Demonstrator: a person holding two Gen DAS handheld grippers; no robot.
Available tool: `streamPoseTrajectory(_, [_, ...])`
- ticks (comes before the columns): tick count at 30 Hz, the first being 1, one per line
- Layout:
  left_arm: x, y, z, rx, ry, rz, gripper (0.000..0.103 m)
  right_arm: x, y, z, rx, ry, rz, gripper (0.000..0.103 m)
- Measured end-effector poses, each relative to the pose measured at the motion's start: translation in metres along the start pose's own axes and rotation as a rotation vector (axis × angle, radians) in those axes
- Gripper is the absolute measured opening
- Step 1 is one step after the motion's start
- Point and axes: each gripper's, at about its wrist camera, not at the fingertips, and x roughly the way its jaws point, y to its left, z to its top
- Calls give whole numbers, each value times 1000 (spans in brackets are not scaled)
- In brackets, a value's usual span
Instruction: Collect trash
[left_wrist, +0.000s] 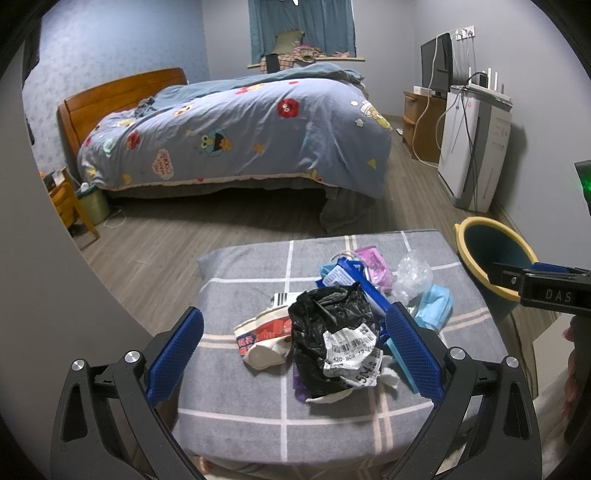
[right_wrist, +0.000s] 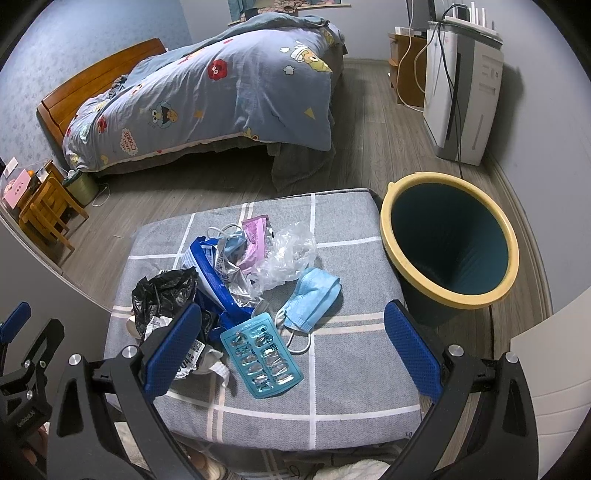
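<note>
A heap of trash lies on a grey checked cushion (left_wrist: 258, 417) (right_wrist: 351, 354). It holds a crumpled black bag (left_wrist: 325, 332) (right_wrist: 162, 291) with a barcode label, a blue face mask (right_wrist: 312, 299) (left_wrist: 434, 304), a teal blister pack (right_wrist: 262, 360), a clear plastic wrapper (right_wrist: 290, 254) (left_wrist: 412, 275), a pink packet (right_wrist: 255, 240) and a blue foil pouch (right_wrist: 210, 273). My left gripper (left_wrist: 295, 354) is open, its fingers either side of the black bag. My right gripper (right_wrist: 291, 350) is open above the blister pack and mask. A dark bin with a yellow rim (right_wrist: 448, 240) (left_wrist: 495, 254) stands right of the cushion.
A bed with a cartoon-print duvet (left_wrist: 236, 136) (right_wrist: 207, 99) fills the far side. A white appliance with cables (left_wrist: 474, 147) (right_wrist: 461, 88) stands by the right wall. A wooden stool (right_wrist: 44, 218) and a small green bin (left_wrist: 92, 203) are at the left.
</note>
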Motion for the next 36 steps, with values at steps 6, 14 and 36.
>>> streamPoseTrajectory(6, [-1,1,1,-1,-1,1,98,0,0,0,1,1,1,97])
streamPoseTrajectory(14, [0,1,0,0,-1,1,98,0,-1,0,2,2,2,98])
streamPoseTrajectory(36, [-2,2,2,-6,-6,-8,98,-3,1,-2,35,1,7,98])
